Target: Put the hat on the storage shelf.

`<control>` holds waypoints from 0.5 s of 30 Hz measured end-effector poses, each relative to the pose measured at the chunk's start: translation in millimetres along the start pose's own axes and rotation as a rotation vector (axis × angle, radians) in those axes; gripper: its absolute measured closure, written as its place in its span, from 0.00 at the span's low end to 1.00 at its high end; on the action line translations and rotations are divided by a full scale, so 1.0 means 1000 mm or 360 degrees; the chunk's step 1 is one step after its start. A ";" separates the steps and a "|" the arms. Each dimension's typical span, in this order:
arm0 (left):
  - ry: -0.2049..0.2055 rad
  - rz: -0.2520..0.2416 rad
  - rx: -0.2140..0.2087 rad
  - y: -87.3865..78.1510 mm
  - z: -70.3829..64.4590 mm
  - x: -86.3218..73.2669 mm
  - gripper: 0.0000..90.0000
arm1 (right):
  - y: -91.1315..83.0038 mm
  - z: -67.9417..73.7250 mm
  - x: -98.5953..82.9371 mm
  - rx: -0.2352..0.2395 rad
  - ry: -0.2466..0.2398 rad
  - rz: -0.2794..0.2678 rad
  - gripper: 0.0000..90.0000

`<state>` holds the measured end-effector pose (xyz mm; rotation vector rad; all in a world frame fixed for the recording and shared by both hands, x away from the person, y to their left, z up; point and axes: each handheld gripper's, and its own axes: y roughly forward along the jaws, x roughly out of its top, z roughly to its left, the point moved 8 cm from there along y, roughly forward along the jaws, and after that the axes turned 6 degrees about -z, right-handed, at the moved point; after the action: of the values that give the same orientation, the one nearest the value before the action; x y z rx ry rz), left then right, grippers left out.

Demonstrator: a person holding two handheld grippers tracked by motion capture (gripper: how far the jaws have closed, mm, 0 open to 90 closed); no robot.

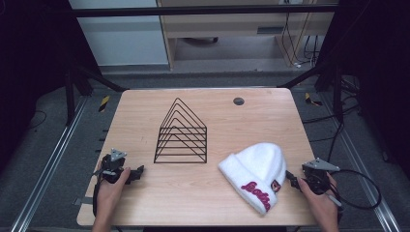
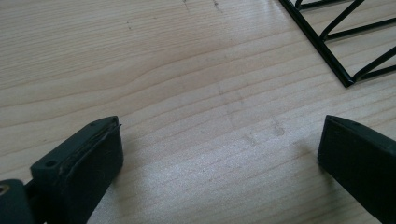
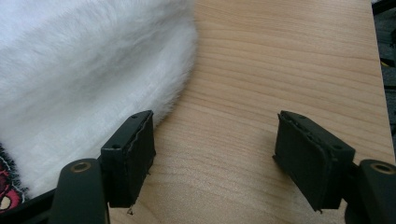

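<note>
A fluffy white beanie with red lettering on its cuff lies flat at the table's front right; its fur takes up the left of the right gripper view. A black wire rack shaped like a row of triangles stands upright mid-table, and one corner of the rack appears in the left gripper view. My left gripper rests at the front left, open over bare wood. My right gripper sits just right of the beanie, open, its left jaw beside the fur.
The wooden table has a small dark round plug near its far right. Bare wood lies between the rack and the front edge. Cables trail off the right edge; dark floor and metal rails surround the table.
</note>
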<state>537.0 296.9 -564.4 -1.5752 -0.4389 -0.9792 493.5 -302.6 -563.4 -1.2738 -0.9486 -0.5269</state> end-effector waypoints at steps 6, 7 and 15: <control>0.0000 0.0000 -0.0002 0.000 0.000 0.000 0.00 | 0.000 0.002 0.000 -0.0003 0.0013 0.0011 0.27; 0.0000 0.0000 -0.0002 0.000 0.000 0.000 0.00 | 0.001 0.003 0.000 -0.0001 0.0006 0.0023 0.24; 0.0000 0.0001 -0.0005 0.000 0.000 0.000 0.00 | -0.018 -0.003 0.032 -0.0035 -0.0003 0.0042 0.32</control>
<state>537.0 296.7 -564.4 -1.5780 -0.4374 -0.9796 497.0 -305.2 -526.7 -1.3050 -0.9288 -0.5169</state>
